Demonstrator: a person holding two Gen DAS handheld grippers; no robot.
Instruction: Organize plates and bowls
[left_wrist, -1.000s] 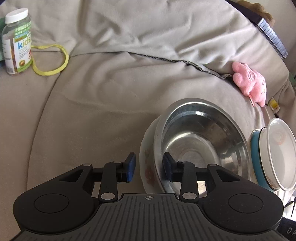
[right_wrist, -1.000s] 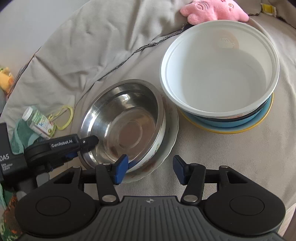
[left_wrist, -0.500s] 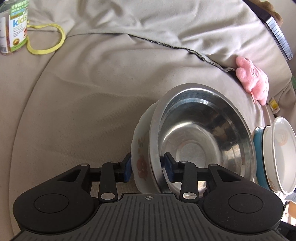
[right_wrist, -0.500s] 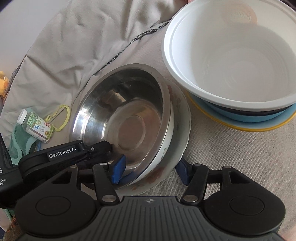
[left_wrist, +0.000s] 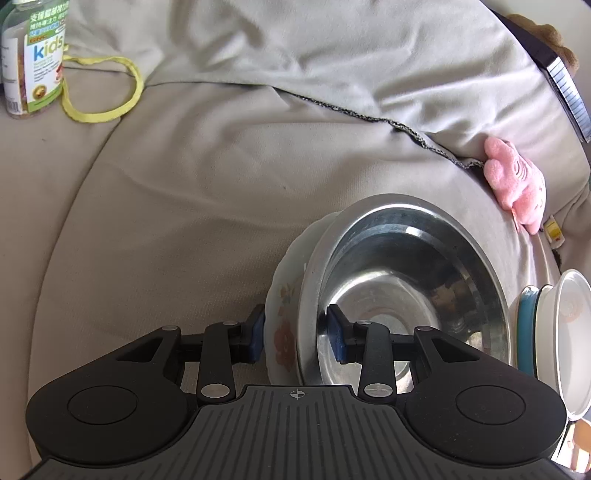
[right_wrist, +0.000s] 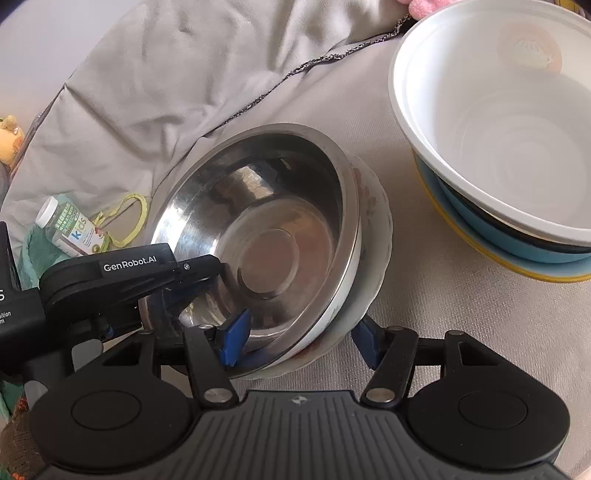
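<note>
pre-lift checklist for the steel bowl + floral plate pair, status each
1. Left gripper straddles both rims, one finger outside the floral plate, one inside the steel bowl: ok.
2. Left pads pressing firmly: cannot tell.
3. Right gripper straddles the near rims, one finger inside the bowl, one outside the plate: ok.
4. Right gripper closed on the rims: not ok, gaps show.
5. Bowl seated in plate: ok, tilted.
6. White bowl stack apart from the pair: ok.
</note>
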